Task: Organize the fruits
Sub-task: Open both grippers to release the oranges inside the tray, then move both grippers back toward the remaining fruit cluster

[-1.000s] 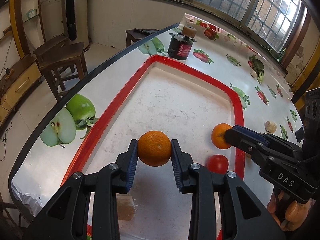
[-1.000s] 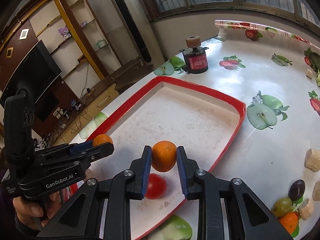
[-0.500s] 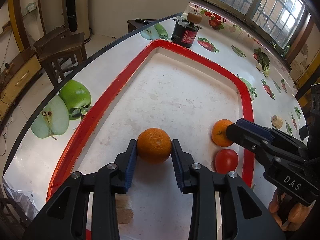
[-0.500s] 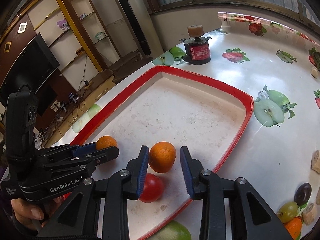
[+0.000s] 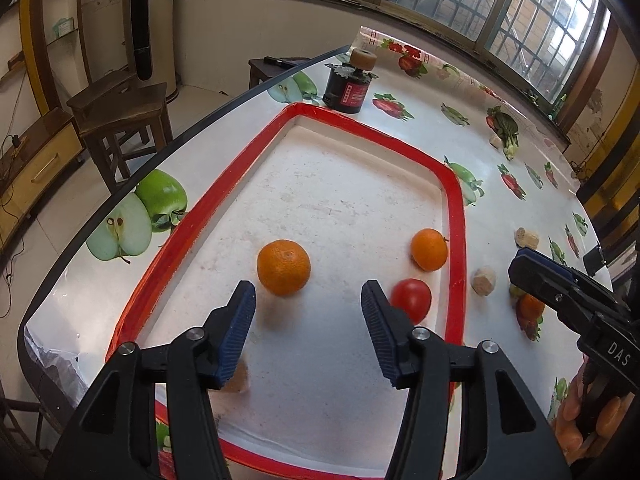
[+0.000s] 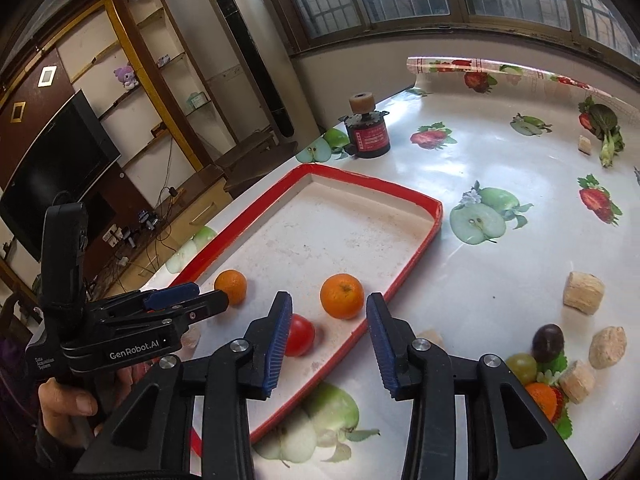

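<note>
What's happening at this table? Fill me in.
A person is sorting fruit into a red-rimmed tray with a gripper in each hand. Both grippers are opening and empty: the left gripper behind one orange, the right gripper behind another orange. A tomato lies there too. Grapes wait outside.

Bench (image 5: 500, 208): glossy fruit-print plastic cover. Tray (image 5: 454, 200): matt red rim, rough scuffed white floor. Oranges (image 5: 284, 266): dimpled peel. Tomato (image 5: 412, 298): smooth, glossy. Claws (image 5: 308, 332): matt black plastic, ribbed blue pads.
</note>
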Demonstrator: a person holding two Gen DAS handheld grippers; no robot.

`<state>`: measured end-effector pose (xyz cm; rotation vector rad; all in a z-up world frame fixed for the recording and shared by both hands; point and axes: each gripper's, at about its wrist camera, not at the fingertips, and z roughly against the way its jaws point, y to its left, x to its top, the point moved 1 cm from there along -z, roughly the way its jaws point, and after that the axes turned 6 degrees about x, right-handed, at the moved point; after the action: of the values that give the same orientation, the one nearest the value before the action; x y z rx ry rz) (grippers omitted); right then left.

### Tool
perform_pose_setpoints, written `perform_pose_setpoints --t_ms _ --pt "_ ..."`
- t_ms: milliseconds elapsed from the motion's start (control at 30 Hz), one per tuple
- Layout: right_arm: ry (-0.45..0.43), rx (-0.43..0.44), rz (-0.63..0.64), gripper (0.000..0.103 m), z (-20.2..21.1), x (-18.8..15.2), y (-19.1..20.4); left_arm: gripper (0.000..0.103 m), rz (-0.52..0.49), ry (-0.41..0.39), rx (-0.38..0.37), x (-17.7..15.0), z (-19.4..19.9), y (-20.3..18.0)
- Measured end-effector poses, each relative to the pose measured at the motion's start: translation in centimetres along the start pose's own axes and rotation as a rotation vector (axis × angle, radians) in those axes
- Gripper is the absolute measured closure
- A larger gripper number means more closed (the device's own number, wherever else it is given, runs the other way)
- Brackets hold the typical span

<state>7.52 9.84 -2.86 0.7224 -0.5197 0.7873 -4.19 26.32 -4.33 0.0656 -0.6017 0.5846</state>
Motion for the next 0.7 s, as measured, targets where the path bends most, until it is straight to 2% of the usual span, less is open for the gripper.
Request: perform_pose_setpoints --t_ms 700 --pt "-0.111 -0.091 -0.096 0.057 10.6 -5.1 -3.4 0.049 -0.089 -0.041 -0.079 -1.7 4.0 -5.0"
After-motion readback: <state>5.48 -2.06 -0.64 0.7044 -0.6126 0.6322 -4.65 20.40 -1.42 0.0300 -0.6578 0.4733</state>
